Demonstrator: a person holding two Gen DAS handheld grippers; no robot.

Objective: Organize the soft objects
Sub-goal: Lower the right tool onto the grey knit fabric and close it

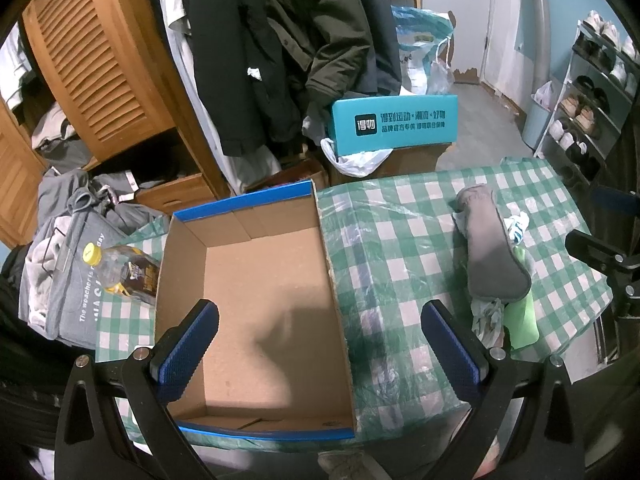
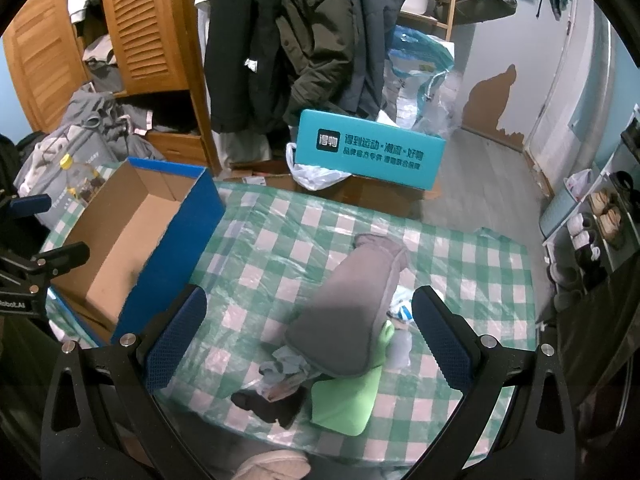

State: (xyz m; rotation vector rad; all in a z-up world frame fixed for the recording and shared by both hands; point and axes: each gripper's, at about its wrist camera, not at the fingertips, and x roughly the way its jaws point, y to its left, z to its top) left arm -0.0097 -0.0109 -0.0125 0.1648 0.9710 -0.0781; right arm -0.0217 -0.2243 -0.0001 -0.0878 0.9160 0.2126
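Start of sorting: cardboard box (image 1: pixel 256 296) empty. Grey sock (image 2: pixel 348 304) piled right of box. Right gripper (image 2: pixel 308 336) poised above, left gripper (image 1: pixel 320 348) over box; jaws spread, nothing held. Descent onto sock required next.

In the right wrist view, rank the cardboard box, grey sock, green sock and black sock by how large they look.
1. cardboard box
2. grey sock
3. green sock, partly covered by the grey one
4. black sock

The socks lie nearer the camera, so true sizes stay unsure.
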